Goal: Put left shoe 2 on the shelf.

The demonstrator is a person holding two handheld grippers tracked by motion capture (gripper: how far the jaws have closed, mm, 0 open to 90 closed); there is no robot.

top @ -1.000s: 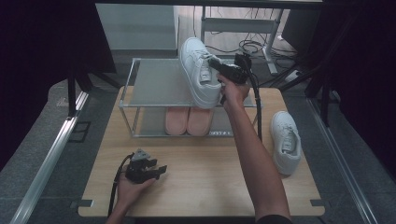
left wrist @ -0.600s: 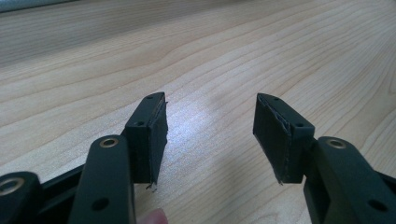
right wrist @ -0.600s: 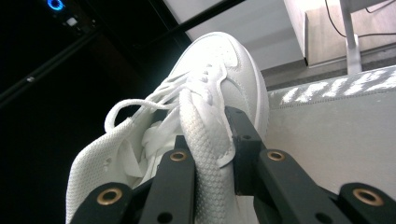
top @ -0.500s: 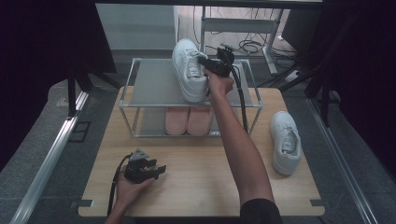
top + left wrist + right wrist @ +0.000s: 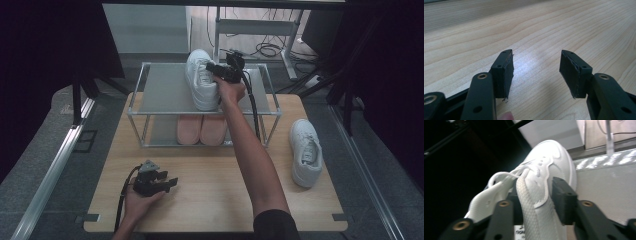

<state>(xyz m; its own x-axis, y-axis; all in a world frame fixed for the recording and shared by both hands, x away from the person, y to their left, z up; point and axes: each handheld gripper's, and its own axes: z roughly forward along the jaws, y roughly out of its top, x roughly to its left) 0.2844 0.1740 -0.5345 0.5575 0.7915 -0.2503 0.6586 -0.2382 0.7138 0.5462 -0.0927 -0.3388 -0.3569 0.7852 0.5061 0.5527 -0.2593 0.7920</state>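
Observation:
A white sneaker lies on the top shelf of a metal shoe rack, toe pointing away. My right gripper is at the sneaker's opening. In the right gripper view its jaws straddle the collar wall of the sneaker, one inside, one outside. They have just been opening, and the outer pad stands slightly off the fabric. My left gripper rests on the wooden table at the front left. It is open over bare wood.
A second white sneaker lies on the table right of the rack. A pair of pink shoes sits on the rack's lower shelf. The left half of the top shelf is bare. Cables and table legs stand beyond the rack.
The right hand carried the white sneaker leftward and down, and it now lies flat on the top shelf. The left hand and its gripper have stayed put.

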